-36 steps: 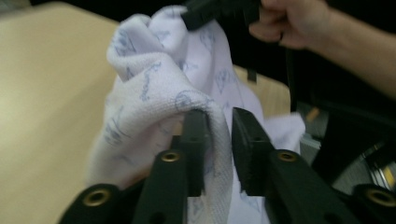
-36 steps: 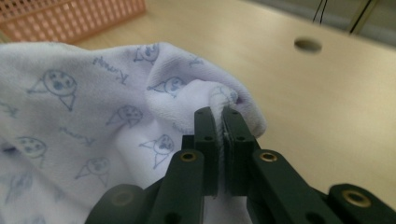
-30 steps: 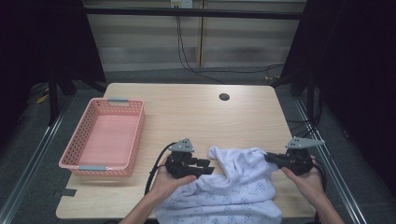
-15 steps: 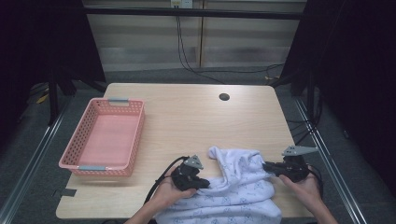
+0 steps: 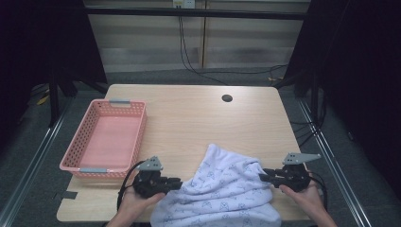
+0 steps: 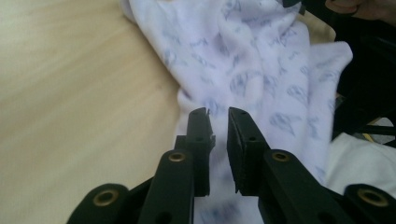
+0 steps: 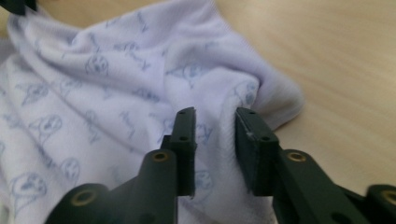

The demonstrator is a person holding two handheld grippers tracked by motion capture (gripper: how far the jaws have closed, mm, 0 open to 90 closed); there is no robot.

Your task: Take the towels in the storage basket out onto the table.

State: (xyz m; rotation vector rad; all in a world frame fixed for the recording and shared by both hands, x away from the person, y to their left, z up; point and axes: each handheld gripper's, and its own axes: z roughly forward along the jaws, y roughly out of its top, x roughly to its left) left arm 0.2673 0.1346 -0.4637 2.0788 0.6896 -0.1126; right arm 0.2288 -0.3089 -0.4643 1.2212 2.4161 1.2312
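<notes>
On the desk, to the right of the pink basket, lies a soft, light, floppy printed cloth, best pinched at its edges, where the left tongs and right tongs, just opening, stand released, holding nothing.

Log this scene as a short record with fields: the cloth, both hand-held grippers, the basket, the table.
cloth: white with a blue print, rumpled, lying at the near edge of the table
left hand-held gripper: jaws slightly apart and just been opening, at the cloth's left edge, nothing pinched between the tips
right hand-held gripper: jaws apart and just been opening, over the cloth's right fold, not clamping it
basket: pink, nothing inside, on the table's left side
table: light wood, small dark hole near the far edge
</notes>
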